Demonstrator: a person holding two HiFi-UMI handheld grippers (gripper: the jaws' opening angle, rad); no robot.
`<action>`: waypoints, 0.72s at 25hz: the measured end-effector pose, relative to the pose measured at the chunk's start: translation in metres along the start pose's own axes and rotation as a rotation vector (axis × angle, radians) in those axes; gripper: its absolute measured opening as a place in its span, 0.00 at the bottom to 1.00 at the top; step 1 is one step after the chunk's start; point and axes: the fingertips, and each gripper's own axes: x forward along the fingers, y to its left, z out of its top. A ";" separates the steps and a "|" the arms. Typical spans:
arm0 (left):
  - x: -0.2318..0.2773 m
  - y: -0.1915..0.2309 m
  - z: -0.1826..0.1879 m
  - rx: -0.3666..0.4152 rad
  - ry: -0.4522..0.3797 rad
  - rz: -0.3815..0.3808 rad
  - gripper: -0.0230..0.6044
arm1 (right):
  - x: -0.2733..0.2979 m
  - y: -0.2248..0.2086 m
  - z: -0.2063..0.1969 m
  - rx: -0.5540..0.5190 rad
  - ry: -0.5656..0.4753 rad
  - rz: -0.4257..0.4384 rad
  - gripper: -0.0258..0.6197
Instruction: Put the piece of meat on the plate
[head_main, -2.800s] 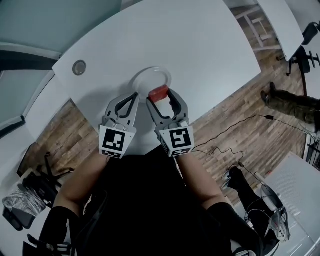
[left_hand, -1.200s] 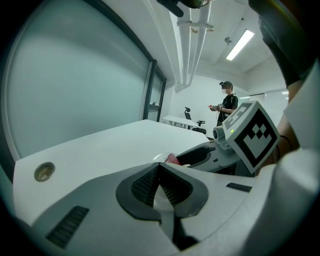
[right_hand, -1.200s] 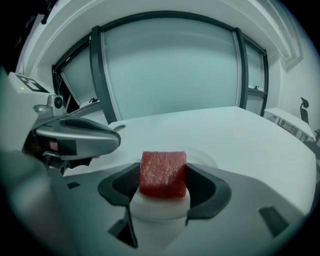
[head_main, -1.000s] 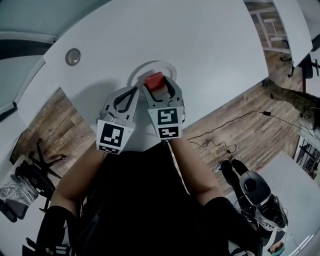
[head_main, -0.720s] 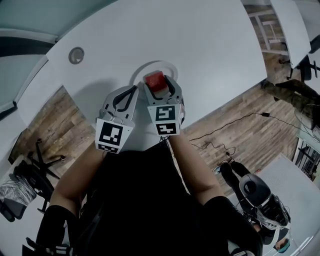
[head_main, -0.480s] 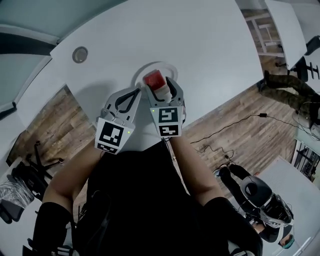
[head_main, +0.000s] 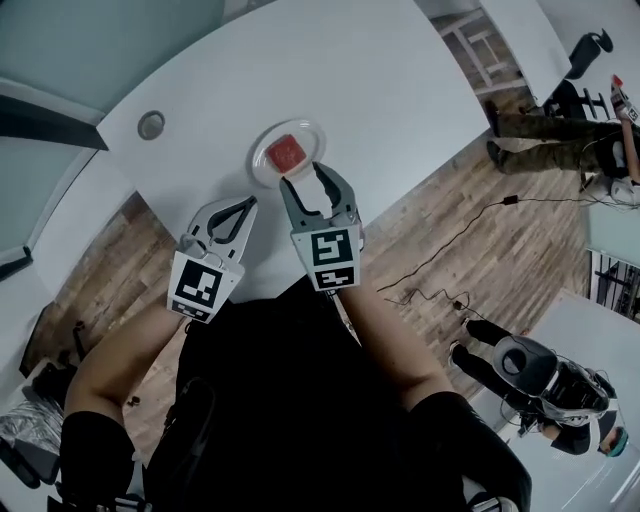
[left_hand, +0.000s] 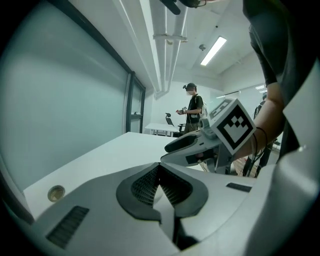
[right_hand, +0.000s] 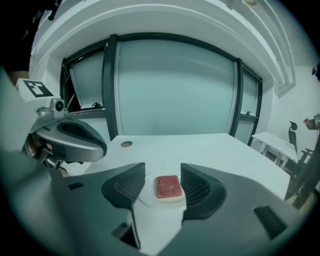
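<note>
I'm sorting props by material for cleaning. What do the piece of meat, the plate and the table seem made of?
The piece of meat: likely a plastic or foam prop; a neat red block, rounded corners, mottled matte face. The plate: smooth white, ceramic or plastic; the look leaves it open. The table: probably white matte laminate; even, seamless top.

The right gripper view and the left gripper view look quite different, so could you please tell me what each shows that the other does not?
Only the right gripper view: the piece of meat lying on the plate, framed by the right gripper's jaws, which are apart though just closing a little and touch nothing. Only the left gripper view: the left gripper's jaws shut and empty, plus a ceiling light strip. Both: the white table and its round grommet.
</note>
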 end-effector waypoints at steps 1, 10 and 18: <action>-0.003 -0.002 0.005 -0.004 -0.015 0.011 0.02 | -0.009 0.002 0.005 0.009 -0.019 -0.002 0.38; -0.031 -0.015 0.067 0.001 -0.192 0.074 0.02 | -0.093 0.017 0.061 0.078 -0.251 -0.079 0.16; -0.077 -0.035 0.119 0.011 -0.308 0.065 0.02 | -0.158 0.042 0.112 0.132 -0.474 -0.066 0.04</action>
